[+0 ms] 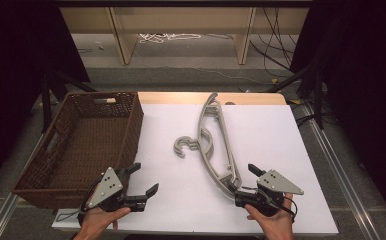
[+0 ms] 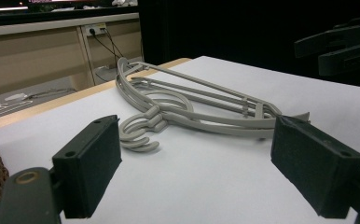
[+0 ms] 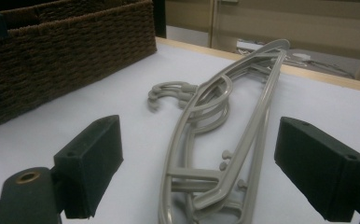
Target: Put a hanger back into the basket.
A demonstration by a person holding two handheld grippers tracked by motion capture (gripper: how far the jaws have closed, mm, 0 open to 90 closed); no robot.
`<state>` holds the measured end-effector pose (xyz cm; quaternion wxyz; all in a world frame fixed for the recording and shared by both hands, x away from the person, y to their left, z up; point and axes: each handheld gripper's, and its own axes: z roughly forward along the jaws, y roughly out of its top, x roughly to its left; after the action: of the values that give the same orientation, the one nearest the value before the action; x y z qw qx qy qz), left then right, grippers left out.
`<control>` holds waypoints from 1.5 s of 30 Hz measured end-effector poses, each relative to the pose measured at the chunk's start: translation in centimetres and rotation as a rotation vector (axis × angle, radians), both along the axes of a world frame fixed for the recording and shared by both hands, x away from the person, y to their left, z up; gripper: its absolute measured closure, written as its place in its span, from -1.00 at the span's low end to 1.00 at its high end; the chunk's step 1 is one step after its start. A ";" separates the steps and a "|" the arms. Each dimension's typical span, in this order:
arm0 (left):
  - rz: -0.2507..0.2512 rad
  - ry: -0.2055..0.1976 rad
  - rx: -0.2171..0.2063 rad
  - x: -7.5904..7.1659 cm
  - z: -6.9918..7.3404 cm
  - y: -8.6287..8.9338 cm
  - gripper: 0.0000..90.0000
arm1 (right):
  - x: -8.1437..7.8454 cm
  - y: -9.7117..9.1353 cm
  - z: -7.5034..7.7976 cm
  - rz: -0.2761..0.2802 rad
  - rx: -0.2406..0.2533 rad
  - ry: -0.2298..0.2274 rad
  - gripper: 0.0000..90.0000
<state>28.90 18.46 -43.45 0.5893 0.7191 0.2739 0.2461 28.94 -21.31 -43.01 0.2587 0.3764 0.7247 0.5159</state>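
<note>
A stack of grey plastic hangers (image 1: 225, 140) lies on the white table top (image 1: 276, 145), hooks pointing left toward the basket. My right gripper (image 1: 245, 184) sits at the stack's near end, open. In the right gripper view the hangers (image 3: 213, 100) run away between the wide-apart jaws of that gripper (image 3: 205, 163), and neither pad touches them. My left gripper (image 1: 147, 177) rests near the table's front left, open and holding nothing. Beyond its jaws, in the left gripper view, the hangers (image 2: 192, 112) lie further out from the gripper (image 2: 201, 163).
A brown wicker basket (image 1: 133, 132) stands at the table's left, just beyond my left gripper; its wall (image 3: 66, 51) is also at the left of the right gripper view. Bare white table spreads right of the hangers. Wooden furniture legs and cables are on the floor beyond.
</note>
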 end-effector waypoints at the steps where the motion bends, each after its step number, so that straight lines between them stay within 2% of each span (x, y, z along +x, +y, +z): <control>1: -0.001 0.000 0.000 0.0 0.0 0.0 -0.65 | 0.1 0.1 -0.1 0.000 0.009 -0.010 -0.64; 12: 0.001 0.005 -0.001 0.0 0.0 -0.1 -0.65 | 0.5 0.1 0.4 -0.005 -0.003 -0.003 -0.63; 16: 0.002 0.007 -0.004 0.0 -0.1 -0.1 -0.65 | 0.9 0.5 0.7 0.010 -0.005 0.009 -0.63; 21: 0.003 0.009 0.001 0.1 -0.1 -0.1 -0.65 | 1.8 1.4 1.4 0.038 -0.061 0.073 -0.56; 22: -0.003 0.006 -0.017 0.2 -0.2 -0.2 -0.65 | 2.1 1.6 1.6 0.052 -0.077 0.088 -0.54; 23: 0.001 0.003 -0.001 0.2 -0.1 -0.1 -0.65 | 2.4 1.9 1.8 0.056 -0.083 0.095 -0.51; 26: 0.002 0.001 0.003 0.2 -0.1 -0.1 -0.65 | 3.1 2.4 2.1 0.069 -0.104 0.119 -0.44; 27: 0.004 0.005 0.001 0.1 -0.1 0.0 -0.65 | 4.0 3.1 2.4 0.091 -0.127 0.151 -0.37; 29: 0.007 0.006 -0.008 0.1 -0.1 0.0 -0.65 | 4.7 3.8 2.5 0.107 -0.130 0.176 -0.34; 30: 0.007 0.006 -0.008 0.1 -0.1 0.0 -0.65 | 5.1 4.1 2.6 0.104 -0.144 0.208 -0.33; 32: 0.006 0.007 -0.007 0.1 -0.1 0.0 -0.65 | 5.6 4.5 2.6 0.105 -0.158 0.222 -0.31; 33: 0.007 0.009 -0.008 0.1 -0.1 0.0 -0.65 | 6.4 5.1 2.5 0.106 -0.172 0.270 -0.29; 34: 0.007 0.006 -0.008 0.2 0.0 0.0 -0.65 | 6.8 5.3 2.4 0.109 -0.187 0.273 -0.27; 35: 0.004 -0.001 -0.003 0.2 0.0 0.0 -0.65 | 7.1 5.6 2.2 0.108 -0.199 0.296 -0.24; 37: 0.003 0.007 -0.005 0.1 -0.1 -0.1 -0.65 | 7.9 6.4 1.8 0.118 -0.222 0.323 -0.19; 38: 0.003 0.009 -0.006 0.1 -0.1 -0.1 -0.65 | 8.2 6.7 1.7 0.125 -0.236 0.357 -0.17; 40: 0.003 0.002 -0.007 0.2 0.0 0.0 -0.65 | 9.0 7.4 1.0 0.129 -0.260 0.363 -0.11; 43: 0.001 0.003 -0.004 0.1 0.0 0.0 -0.65 | 10.2 8.0 0.5 0.129 -0.272 0.419 -0.06; 45: 0.001 0.000 -0.006 0.1 0.0 0.1 -0.65 | 10.9 8.3 0.2 0.127 -0.277 0.439 0.00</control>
<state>29.04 18.52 -43.40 0.5912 0.7173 0.2750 0.2458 39.85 -13.06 -42.85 0.1114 0.3942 0.8494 0.3329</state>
